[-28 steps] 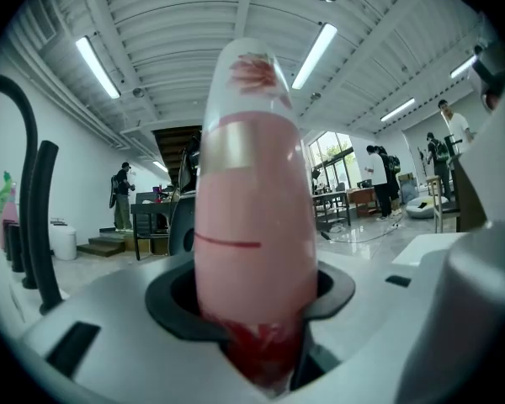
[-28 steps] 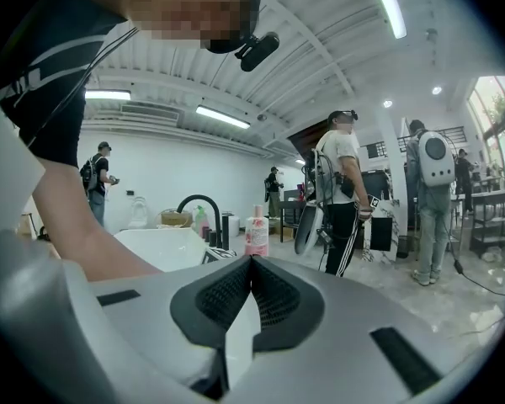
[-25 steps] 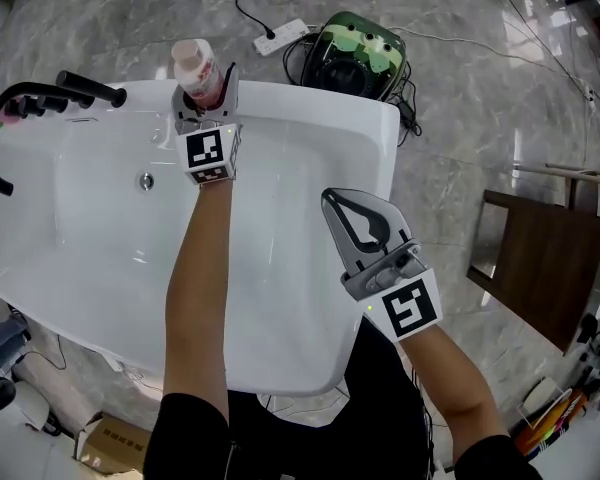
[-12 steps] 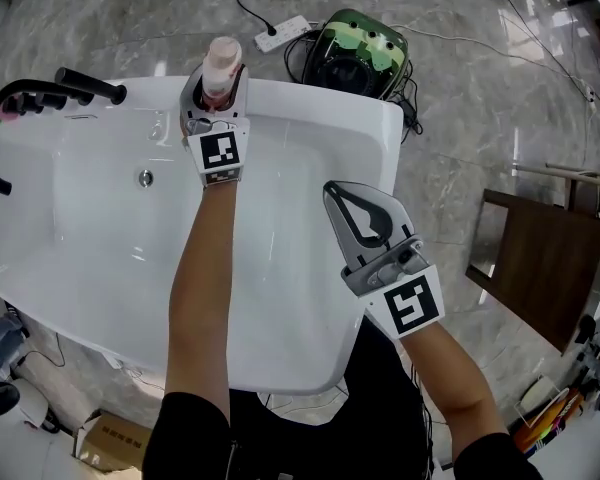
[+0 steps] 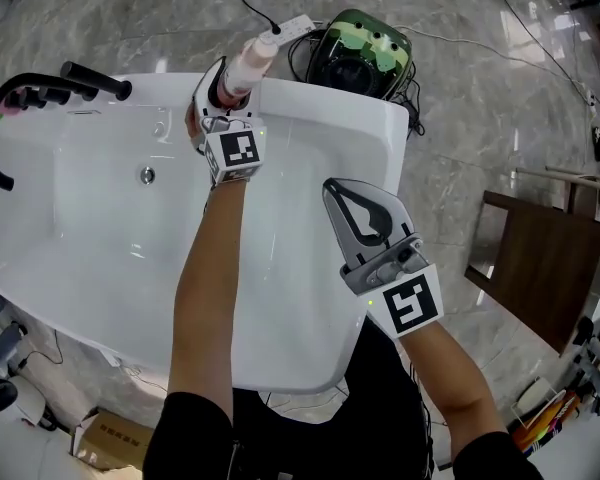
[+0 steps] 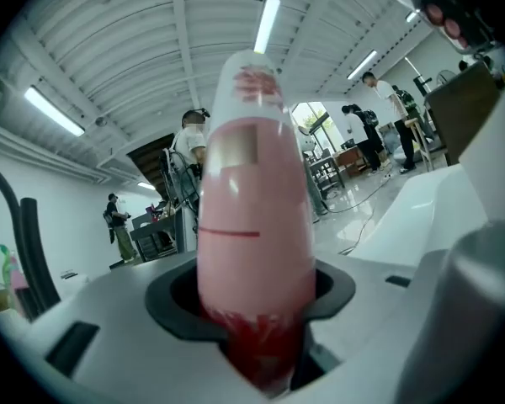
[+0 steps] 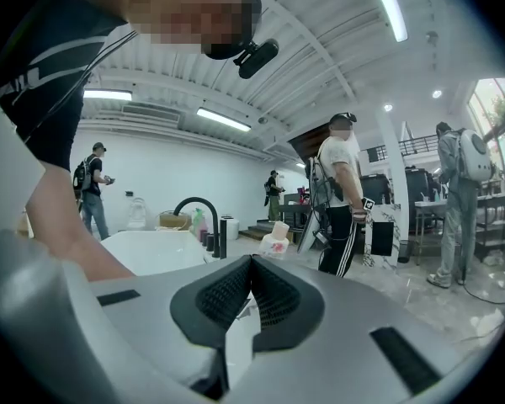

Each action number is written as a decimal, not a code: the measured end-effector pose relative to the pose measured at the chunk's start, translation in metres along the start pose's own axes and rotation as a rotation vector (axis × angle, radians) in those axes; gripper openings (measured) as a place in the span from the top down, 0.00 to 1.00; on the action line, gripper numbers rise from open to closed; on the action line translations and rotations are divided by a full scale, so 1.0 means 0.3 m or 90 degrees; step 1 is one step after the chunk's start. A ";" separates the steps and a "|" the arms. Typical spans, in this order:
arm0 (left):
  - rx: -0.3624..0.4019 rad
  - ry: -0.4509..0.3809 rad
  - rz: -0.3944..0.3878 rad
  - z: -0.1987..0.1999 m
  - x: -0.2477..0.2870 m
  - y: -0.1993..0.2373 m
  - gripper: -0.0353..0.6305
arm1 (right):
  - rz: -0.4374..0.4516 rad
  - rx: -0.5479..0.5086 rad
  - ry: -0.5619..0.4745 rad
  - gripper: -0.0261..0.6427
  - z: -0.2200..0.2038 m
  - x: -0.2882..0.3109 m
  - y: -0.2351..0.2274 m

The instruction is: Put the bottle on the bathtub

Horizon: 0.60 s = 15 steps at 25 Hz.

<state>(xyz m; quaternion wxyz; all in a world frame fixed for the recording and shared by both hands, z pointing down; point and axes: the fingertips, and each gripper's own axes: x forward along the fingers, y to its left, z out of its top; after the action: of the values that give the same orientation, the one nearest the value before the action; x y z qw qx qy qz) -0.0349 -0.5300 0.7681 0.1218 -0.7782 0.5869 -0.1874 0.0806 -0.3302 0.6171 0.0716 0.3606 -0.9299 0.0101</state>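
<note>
A pink bottle with a pale cap is clamped in my left gripper above the far rim of the white bathtub. It leans toward the upper right in the head view. In the left gripper view the bottle fills the middle, its red lower part wedged between the jaws. My right gripper is shut and holds nothing, hovering over the tub's right side. In the right gripper view the bottle shows small and far off, beyond the closed jaws.
A black faucet curves over the tub's left end, and a drain sits in the basin. Behind the tub lie a green-and-black device, a power strip and cables. A dark wooden board stands at right. People stand in the background.
My left gripper has carried the bottle rightward along the far rim, and the bottle has tipped from upright to leaning up-right. The right gripper has barely moved.
</note>
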 end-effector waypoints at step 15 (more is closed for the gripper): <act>-0.023 0.003 0.064 -0.020 -0.024 0.049 0.59 | -0.009 -0.004 0.008 0.94 -0.021 -0.001 -0.030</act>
<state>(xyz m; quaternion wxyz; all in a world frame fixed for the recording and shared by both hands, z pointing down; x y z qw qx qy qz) -0.0520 -0.5271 0.7663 0.1155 -0.7495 0.6287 -0.1722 0.0878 -0.3361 0.6230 0.0787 0.3671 -0.9268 0.0090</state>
